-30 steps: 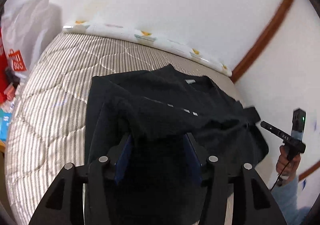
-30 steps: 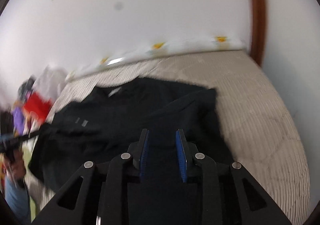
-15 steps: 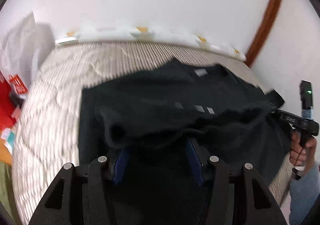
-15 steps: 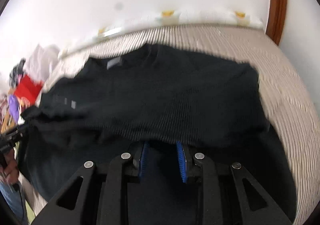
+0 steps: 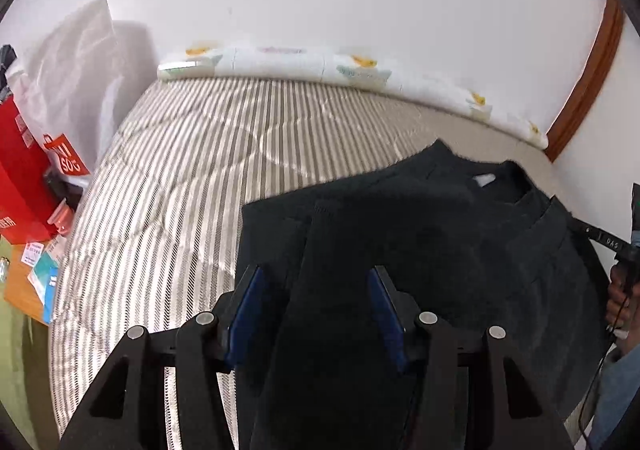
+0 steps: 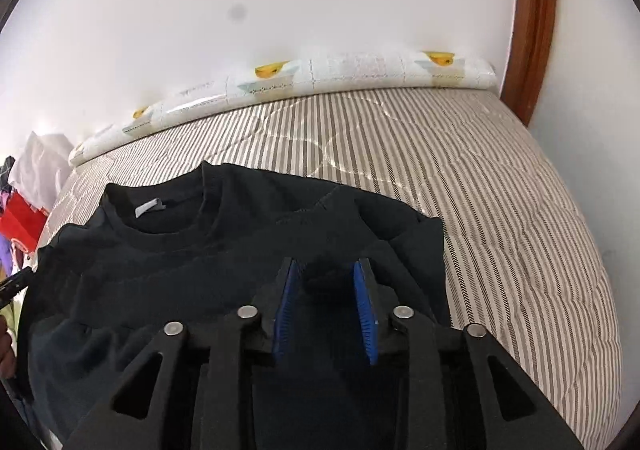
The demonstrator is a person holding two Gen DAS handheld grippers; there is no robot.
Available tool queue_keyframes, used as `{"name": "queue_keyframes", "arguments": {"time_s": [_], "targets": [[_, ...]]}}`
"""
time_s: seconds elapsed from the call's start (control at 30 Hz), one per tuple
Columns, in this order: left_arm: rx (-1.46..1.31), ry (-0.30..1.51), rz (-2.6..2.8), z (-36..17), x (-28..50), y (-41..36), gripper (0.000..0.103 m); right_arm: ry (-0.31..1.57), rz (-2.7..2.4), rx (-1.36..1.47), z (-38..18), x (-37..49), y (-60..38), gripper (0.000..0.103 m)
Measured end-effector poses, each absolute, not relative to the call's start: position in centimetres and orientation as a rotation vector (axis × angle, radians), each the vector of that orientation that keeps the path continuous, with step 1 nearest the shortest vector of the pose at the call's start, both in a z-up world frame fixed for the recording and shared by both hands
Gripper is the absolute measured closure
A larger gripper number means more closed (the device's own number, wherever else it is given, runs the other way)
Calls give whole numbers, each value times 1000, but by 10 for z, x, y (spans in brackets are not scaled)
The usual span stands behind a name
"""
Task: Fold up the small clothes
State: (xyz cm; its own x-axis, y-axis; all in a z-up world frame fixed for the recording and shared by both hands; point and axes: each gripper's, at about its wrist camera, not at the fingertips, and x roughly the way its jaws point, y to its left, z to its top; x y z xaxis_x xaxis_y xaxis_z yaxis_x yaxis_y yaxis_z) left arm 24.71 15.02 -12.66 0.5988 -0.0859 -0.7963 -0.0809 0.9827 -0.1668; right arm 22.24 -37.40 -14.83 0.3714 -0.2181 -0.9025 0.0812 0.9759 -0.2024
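Looking along the left wrist view from nine o'clock across, we see a red paper shopping bag (image 5: pixel 22 186) beside a white plastic bag (image 5: pixel 76 66), then the grey-and-white striped quilted mattress (image 5: pixel 168 178), edged at twelve o'clock by a long white printed bolster (image 5: pixel 320 62). Our left gripper (image 5: pixel 316 290) sits at six o'clock, its blue pads (image 5: pixel 246 310) standing apart with a fold of the black knitted sweater (image 5: pixel 420 250) draped between them; whether they pinch the cloth, we cannot tell. At three o'clock a person's hand (image 5: pixel 618 302) holds the other tool. In the right wrist view the sweater (image 6: pixel 180 250) lies flat from nine o'clock to the centre, collar and white label (image 6: pixel 150 206) toward eleven o'clock. Our right gripper (image 6: pixel 326 290) is opening, cloth bunched between its pads without being pressed. A brown wooden door frame (image 6: pixel 532 30) stands at one o'clock.
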Motion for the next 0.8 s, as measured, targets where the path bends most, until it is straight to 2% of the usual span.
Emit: {"name": "queue_keyframes", "arguments": {"time_s": [0.07, 0.13, 0.17, 0.23, 0.3, 0.33, 0.47, 0.5, 0.57, 0.67, 0.8], "targets": [[-187, 953, 3, -134, 251, 149, 52, 1193, -189, -144, -155, 228, -376, 68], [-183, 956, 16, -139, 254, 146, 67, 1191, -197, -168, -156, 228, -374, 68], [-179, 952, 17, -140, 252, 145, 70, 1174, -188, -172, -152, 226, -371, 68], [-171, 925, 15, -137, 248, 144, 82, 1127, -191, -207, -141, 219, -366, 68], [-186, 894, 15, -132, 244, 145, 84, 1101, -200, -232, -135, 215, -364, 61], [-200, 882, 13, -130, 242, 146, 86, 1102, -202, -247, -135, 216, -365, 54], [-255, 854, 15, -129, 236, 153, 87, 1168, -222, -238, -155, 232, -379, 53], [-258, 853, 15, -129, 236, 153, 87, 1185, -232, -215, -161, 236, -384, 56], [-249, 857, 20, -128, 236, 151, 87, 1183, -239, -202, -166, 239, -386, 84], [-244, 852, 17, -125, 236, 150, 87, 1134, -199, -222, -156, 235, -382, 91], [-240, 864, 0, -127, 240, 147, 86, 988, -190, -117, -120, 213, -403, 91]]}}
